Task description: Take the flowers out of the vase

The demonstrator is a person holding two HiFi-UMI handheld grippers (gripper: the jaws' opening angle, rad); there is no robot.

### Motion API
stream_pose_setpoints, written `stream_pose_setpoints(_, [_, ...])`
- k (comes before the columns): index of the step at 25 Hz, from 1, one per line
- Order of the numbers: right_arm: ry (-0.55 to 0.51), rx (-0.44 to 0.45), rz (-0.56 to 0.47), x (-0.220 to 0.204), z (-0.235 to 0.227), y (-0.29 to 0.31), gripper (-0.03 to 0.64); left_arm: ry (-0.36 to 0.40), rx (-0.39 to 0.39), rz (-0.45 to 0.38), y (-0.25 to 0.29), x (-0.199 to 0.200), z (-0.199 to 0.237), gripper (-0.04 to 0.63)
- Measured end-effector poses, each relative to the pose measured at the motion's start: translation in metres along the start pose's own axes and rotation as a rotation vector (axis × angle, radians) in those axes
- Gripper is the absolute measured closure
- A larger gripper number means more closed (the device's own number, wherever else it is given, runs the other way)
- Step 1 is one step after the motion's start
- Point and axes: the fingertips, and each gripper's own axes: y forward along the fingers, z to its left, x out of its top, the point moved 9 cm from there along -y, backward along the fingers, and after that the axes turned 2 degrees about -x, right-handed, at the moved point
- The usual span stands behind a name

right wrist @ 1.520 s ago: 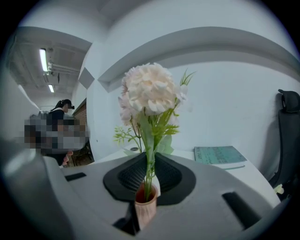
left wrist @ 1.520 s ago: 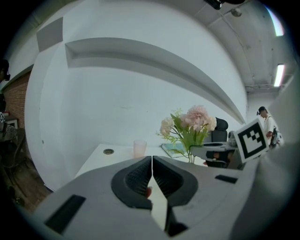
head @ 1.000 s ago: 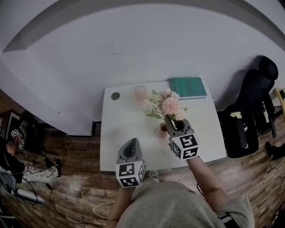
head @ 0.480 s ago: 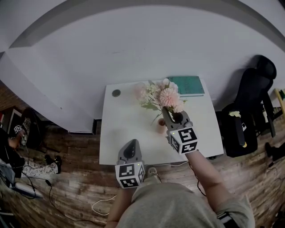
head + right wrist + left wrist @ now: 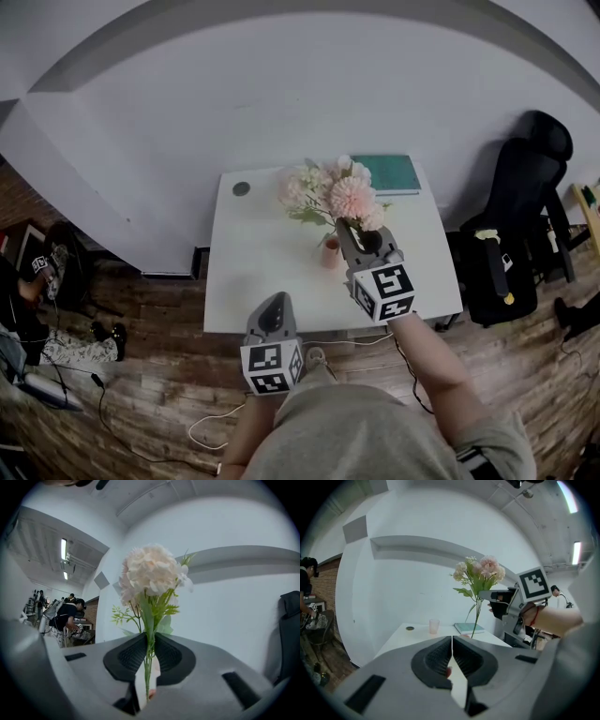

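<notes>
A: L gripper (image 5: 274, 305)?
B: Jaws together, empty, over table (image 5: 244, 272) edge, 6 o'clock side.
A: Vase (image 5: 329, 253)?
B: On table, 1 o'clock from L. Flowers (image 5: 336, 192) at vase's 12, stems clamped in R gripper (image 5: 347, 232).

Office-like lab: white table (image 5: 267, 277), black chair (image 5: 531, 192)

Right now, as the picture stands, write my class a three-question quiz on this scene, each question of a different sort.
1. True or false: the left tongs are shut and empty.
2. The right tongs grip: A a cup, B flower stems, C a vase?
3. Fill in: the green book lies on the white ____.
Key: 1 true; 2 B; 3 table.
</notes>
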Motion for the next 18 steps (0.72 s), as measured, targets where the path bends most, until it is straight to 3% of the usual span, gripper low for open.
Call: stream_pose_setpoints(18, [-0.004, 0.012, -0.025, -0.009, 0.029, -0.135, 0.568, 0.038, 0.010, -0.042, -0.089, -0.036, -0.068, 0.586])
